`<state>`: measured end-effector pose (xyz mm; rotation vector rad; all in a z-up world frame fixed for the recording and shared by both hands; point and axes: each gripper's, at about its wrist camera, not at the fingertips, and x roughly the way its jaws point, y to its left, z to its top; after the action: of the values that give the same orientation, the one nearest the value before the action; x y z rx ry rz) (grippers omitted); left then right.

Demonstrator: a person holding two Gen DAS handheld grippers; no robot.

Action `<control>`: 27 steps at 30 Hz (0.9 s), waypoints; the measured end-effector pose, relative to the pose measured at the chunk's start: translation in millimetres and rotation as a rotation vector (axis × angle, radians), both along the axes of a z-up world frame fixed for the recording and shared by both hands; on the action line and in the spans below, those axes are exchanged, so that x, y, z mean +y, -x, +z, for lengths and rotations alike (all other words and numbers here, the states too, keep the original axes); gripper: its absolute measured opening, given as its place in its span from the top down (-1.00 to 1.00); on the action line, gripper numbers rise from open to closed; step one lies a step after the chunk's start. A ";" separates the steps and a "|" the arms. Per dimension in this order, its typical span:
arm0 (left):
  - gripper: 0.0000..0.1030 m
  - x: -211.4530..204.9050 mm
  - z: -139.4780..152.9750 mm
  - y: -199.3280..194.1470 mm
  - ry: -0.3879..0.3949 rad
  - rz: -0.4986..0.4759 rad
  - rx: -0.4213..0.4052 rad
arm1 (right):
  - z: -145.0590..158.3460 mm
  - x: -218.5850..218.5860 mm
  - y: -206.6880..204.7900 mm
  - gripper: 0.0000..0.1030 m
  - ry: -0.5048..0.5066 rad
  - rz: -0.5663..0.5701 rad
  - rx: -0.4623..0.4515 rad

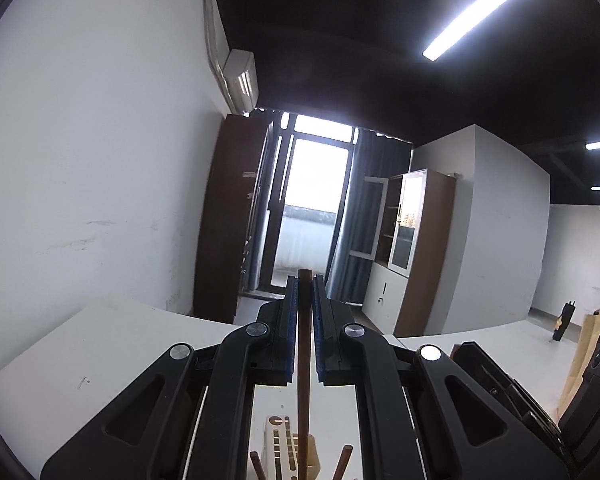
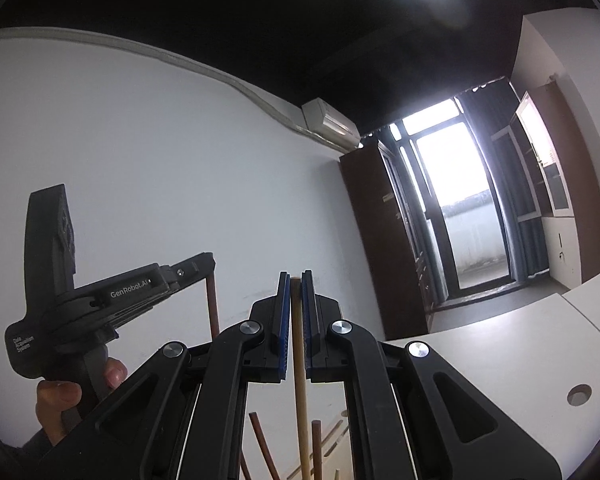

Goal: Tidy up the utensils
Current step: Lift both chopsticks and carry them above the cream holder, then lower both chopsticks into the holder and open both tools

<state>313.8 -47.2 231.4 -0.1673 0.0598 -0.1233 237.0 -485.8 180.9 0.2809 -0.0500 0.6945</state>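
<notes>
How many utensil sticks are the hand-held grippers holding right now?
2: a dark brown wooden stick in the left hand-held gripper, a pale wooden stick in the right hand-held gripper.

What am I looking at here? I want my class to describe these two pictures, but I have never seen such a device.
A person holds a hand-operated claw in each hand; a camera on each looks forward along its fingers. In the left view, the left claw grips a dark brown stick. In the right view, the right claw grips a pale wooden stick. Below stands a wooden holder on the white table, with more sticks. The person's hand shows at the left.
</notes>
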 end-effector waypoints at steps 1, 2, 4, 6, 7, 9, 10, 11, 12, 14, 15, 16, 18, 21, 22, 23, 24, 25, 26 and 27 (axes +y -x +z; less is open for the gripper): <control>0.87 -2.1 -4.2 -2.7 0.001 -0.004 -0.004 | -4.9 1.4 -1.3 0.88 0.011 -0.010 -0.001; 0.87 -5.4 -10.4 -5.1 -0.002 0.002 -0.007 | -9.3 3.2 -2.0 0.88 0.023 -0.019 -0.002; 0.87 -7.9 -19.5 -9.1 -0.016 0.008 -0.005 | -17.8 7.3 -4.2 0.88 0.048 -0.026 0.001; 0.87 -13.1 -26.7 -13.0 -0.047 0.019 0.006 | -25.6 11.4 -3.0 0.88 0.082 -0.021 -0.001; 0.87 -15.5 -29.5 -14.6 -0.058 0.020 0.011 | -28.9 13.5 -1.9 0.88 0.101 -0.022 -0.005; 0.87 -18.5 -34.7 -13.9 -0.073 0.011 0.020 | -35.8 18.0 0.8 0.88 0.137 -0.023 -0.013; 0.87 -17.5 -36.2 -13.1 -0.077 0.012 0.020 | -37.9 20.4 1.6 0.88 0.156 -0.024 -0.015; 0.87 -17.1 -36.6 -12.9 -0.083 0.009 0.023 | -39.4 23.2 2.1 0.88 0.174 -0.027 -0.015; 0.87 -16.8 -37.6 -12.1 -0.087 0.004 0.030 | -42.4 24.9 3.3 0.87 0.188 -0.029 -0.014; 0.87 -14.8 -38.7 -10.7 -0.088 0.000 0.041 | -46.4 26.7 5.7 0.88 0.213 -0.035 -0.009; 0.87 -12.3 -40.1 -9.4 -0.085 -0.005 0.050 | -47.8 26.7 6.3 0.87 0.222 -0.041 -0.006; 0.87 -10.7 -40.9 -10.5 -0.079 -0.013 0.062 | -50.4 25.9 7.8 0.87 0.225 -0.046 -0.002; 0.87 -6.0 -44.0 -12.7 -0.057 -0.031 0.093 | -55.5 23.0 8.2 0.87 0.229 -0.052 0.016; 0.86 0.8 -51.5 -15.6 -0.030 -0.060 0.144 | -62.9 18.5 7.3 0.87 0.229 -0.050 0.055; 0.86 2.3 -52.7 -16.1 -0.028 -0.068 0.158 | -60.4 20.1 2.9 0.87 0.225 -0.054 0.065; 0.85 3.3 -52.8 -15.9 -0.029 -0.075 0.169 | -62.0 17.3 3.7 0.86 0.219 -0.051 0.078; 0.82 4.4 -52.8 -14.5 -0.030 -0.074 0.175 | -61.9 13.3 3.9 0.75 0.211 -0.049 0.091; 0.66 5.6 -51.9 -12.2 -0.032 -0.070 0.177 | -60.7 10.2 4.7 0.43 0.196 -0.046 0.097; 0.51 7.0 -51.7 -9.4 -0.031 -0.064 0.179 | -59.5 5.2 7.4 0.22 0.173 -0.045 0.099; 0.03 9.1 -50.4 -5.8 -0.025 -0.050 0.177 | -57.5 0.2 10.3 -0.08 0.151 -0.049 0.100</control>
<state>319.6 -38.1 181.0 -0.1513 0.2418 -0.1576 226.7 -485.6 123.4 0.1685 0.0905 0.6306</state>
